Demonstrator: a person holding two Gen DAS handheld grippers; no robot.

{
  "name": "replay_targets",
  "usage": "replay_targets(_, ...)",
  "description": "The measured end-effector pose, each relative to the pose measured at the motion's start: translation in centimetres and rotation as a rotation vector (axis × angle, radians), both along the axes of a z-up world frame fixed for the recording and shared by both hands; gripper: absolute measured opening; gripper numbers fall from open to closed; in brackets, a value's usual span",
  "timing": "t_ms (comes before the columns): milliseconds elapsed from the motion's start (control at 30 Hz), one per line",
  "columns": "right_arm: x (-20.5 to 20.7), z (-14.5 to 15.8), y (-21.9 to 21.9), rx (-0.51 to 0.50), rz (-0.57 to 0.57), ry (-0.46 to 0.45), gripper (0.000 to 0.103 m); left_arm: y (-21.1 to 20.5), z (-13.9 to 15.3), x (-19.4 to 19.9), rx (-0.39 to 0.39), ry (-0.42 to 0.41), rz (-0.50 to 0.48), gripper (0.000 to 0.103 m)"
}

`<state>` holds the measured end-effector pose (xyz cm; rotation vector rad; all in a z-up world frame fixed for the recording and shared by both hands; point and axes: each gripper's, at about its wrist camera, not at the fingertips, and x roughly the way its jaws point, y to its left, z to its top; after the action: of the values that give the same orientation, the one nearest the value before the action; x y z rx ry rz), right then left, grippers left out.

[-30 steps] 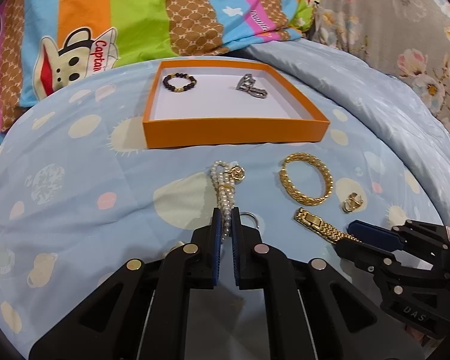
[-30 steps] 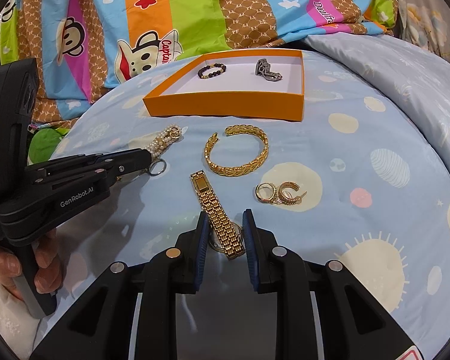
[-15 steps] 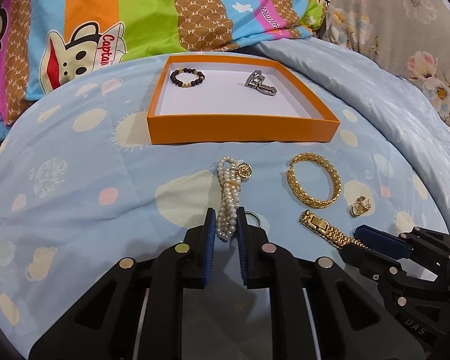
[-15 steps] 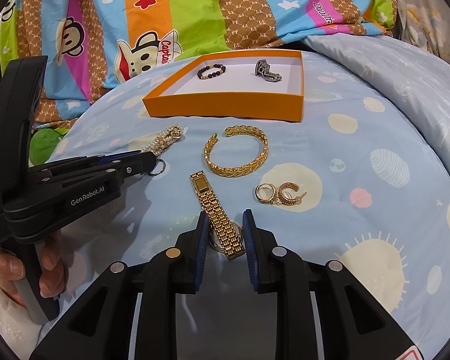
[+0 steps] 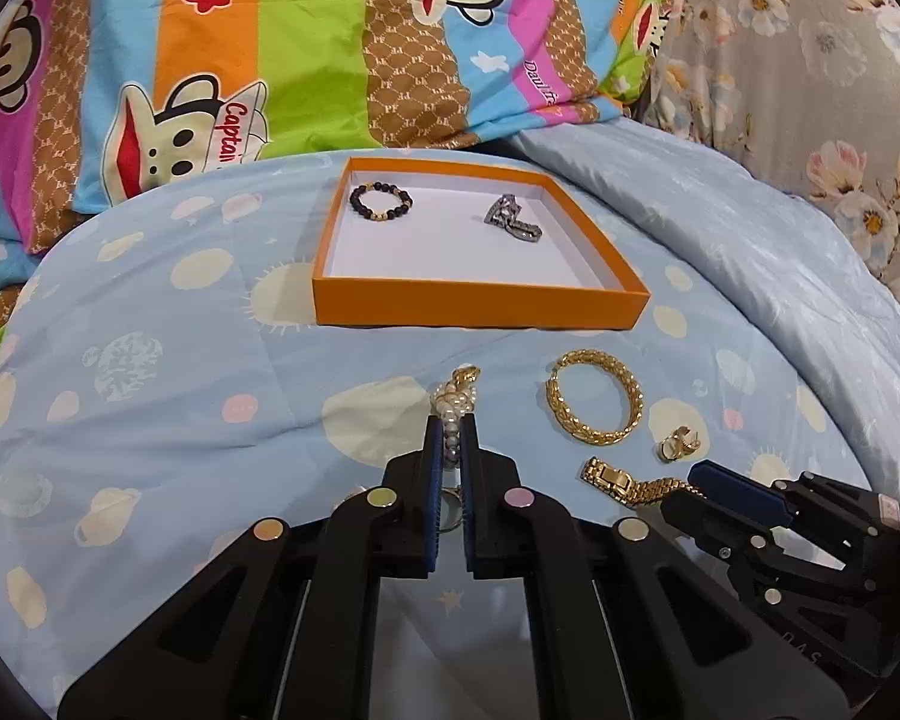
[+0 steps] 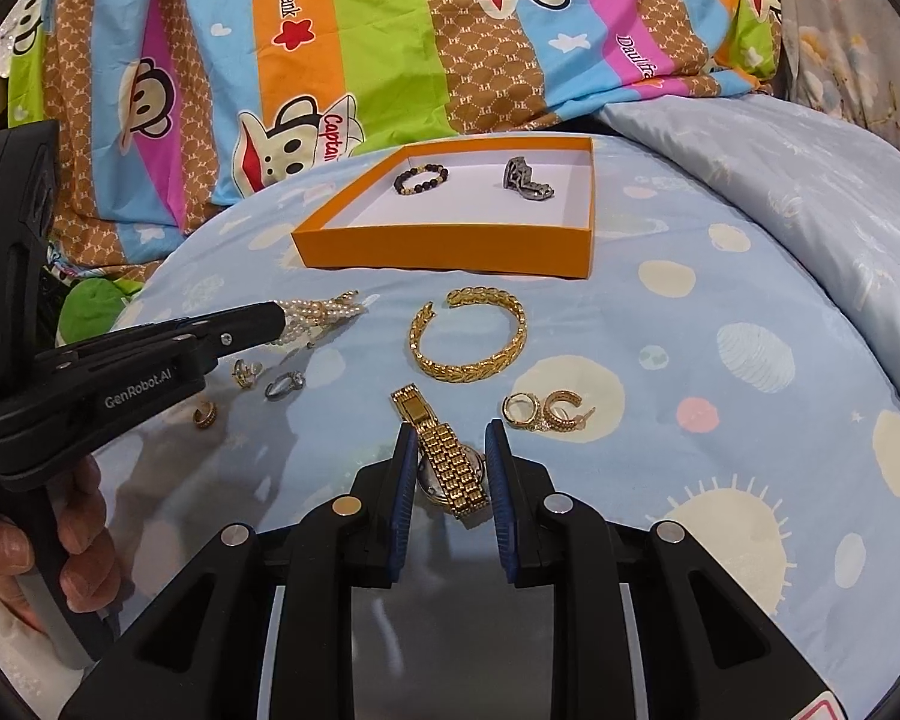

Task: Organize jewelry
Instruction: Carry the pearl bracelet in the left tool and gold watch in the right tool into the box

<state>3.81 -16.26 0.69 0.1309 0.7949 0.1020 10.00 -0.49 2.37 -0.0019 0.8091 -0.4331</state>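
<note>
I'm looking over a bed wearing a pale blue planet-print quilt [image 5: 150, 420], with a striped cartoon-monkey cover [image 5: 330, 42] lying behind and grey floral fabric [image 5: 810, 90] showing rightward.

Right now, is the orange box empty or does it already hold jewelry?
Not empty. The orange box holds a dark bead bracelet and a silver piece; most of its white floor is bare.
</note>
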Motion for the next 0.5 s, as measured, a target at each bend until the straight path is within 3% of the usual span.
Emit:
replay_targets(300, 0.3, 2.0, -0.1, 0.026, 0.003, -0.022, 0.022, 0.8, 2.1, -0.5, -0.031, -0.028, 0.026, 0.004)
replay_targets(367, 0.6, 2.9, -0.1, 0.018, 0.004, -0.036, 0.015, 0.7, 2.6, -0.5, -0.028, -0.036, 0.027, 0.004)
replay_targets(500, 1.5, 4.2, -0.2, 0.004, -0.004, -0.058, 0.015, 0.5, 3.7, -0.1, -0.031, -0.056, 0.027, 0.004)
